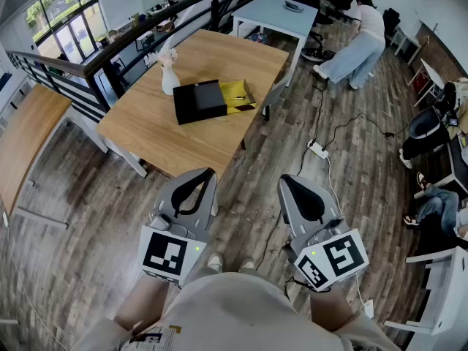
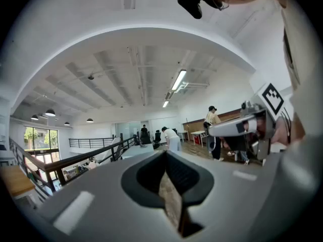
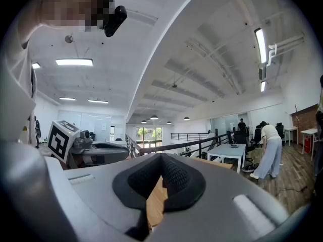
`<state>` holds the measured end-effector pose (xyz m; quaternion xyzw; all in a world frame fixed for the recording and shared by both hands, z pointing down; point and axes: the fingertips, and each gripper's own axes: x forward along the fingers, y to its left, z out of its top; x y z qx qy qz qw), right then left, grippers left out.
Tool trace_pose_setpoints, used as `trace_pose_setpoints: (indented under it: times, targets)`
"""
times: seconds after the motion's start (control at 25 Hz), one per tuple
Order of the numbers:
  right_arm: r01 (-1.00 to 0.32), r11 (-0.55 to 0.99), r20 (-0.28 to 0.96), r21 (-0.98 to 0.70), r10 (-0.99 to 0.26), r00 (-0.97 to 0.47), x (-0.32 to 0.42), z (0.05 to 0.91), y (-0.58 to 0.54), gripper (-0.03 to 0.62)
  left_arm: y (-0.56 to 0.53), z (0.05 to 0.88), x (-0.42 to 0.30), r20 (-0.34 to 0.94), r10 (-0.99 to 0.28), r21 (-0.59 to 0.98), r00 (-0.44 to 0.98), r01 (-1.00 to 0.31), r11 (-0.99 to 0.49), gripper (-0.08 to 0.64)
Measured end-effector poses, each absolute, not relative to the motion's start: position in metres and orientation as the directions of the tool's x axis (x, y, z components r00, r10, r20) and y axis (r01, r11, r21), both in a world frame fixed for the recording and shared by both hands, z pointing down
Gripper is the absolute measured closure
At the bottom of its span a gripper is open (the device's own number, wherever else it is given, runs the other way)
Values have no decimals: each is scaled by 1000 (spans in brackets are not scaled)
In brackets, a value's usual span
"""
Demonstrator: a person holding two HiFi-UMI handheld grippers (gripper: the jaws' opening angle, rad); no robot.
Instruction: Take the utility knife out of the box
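Note:
A black box (image 1: pixel 199 101) lies on the wooden table (image 1: pixel 153 141) ahead of me, with a yellow part (image 1: pixel 238 93) lying open against its right side. No utility knife can be made out from here. Both grippers are held level near my body, well short of the table. My left gripper (image 1: pixel 207 172) (image 2: pixel 166 153) has its jaws together with nothing in them. My right gripper (image 1: pixel 287 179) (image 3: pixel 161 156) is likewise shut and empty. Each gripper view looks across the room and catches the other gripper at its side.
A white vase (image 1: pixel 169 77) stands on the table just left of the box. A black railing (image 1: pixel 110 53) runs behind the table. Cables and a power strip (image 1: pixel 318 150) lie on the wood floor to the right. A person (image 1: pixel 358 39) bends over by a pale blue table (image 1: pixel 274 12).

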<state>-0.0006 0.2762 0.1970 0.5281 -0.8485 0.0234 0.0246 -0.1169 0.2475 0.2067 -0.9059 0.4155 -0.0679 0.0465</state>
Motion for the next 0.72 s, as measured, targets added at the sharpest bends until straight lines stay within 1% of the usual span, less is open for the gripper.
trace_pose_setpoints:
  times: [0.16, 0.44, 0.72]
  targets:
    - [-897, 441, 70, 7, -895, -440, 6, 198, 276, 591, 247, 208, -112, 84, -762, -136, 642, -750, -647, 558]
    - [-904, 427, 82, -16, -901, -426, 14, 203, 278, 591, 250, 212, -108, 88, -765, -140, 638, -753, -643, 558]
    - [-896, 444, 94, -8, -892, -442, 19, 208, 281, 591, 254, 215, -99, 97, -767, -142, 634, -754, -641, 558]
